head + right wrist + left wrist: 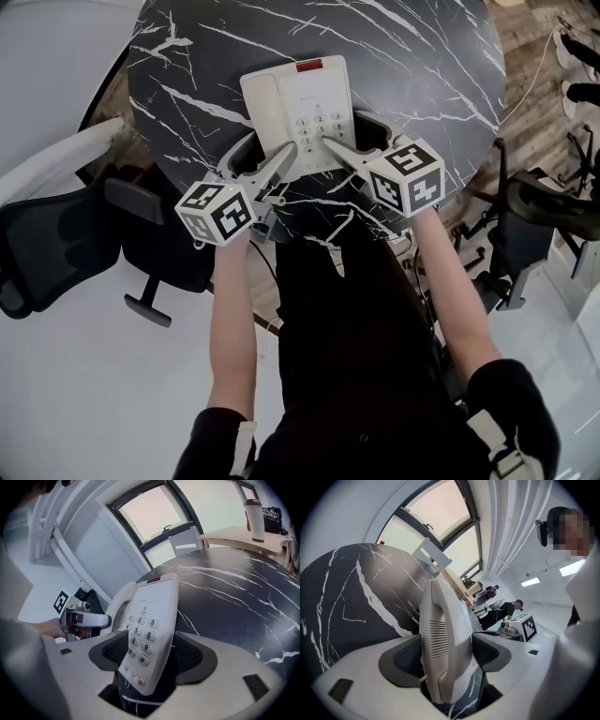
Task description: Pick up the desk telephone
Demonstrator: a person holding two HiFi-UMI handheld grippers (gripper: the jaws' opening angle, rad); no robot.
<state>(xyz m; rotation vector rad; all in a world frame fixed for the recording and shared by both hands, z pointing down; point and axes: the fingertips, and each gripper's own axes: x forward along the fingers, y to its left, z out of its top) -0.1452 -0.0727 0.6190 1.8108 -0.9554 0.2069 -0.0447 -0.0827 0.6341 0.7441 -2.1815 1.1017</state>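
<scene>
Here we see the white desk telephone lying flat on the black marbled table, near the edge closest to us. Our left gripper straddles the phone's left side, its jaws spread wide with the handset between the pads, which sit close beside it without clamping. Our right gripper straddles the phone's right side in the same way, its jaws wide apart around the keypad edge, with a dark gap showing beside one pad.
</scene>
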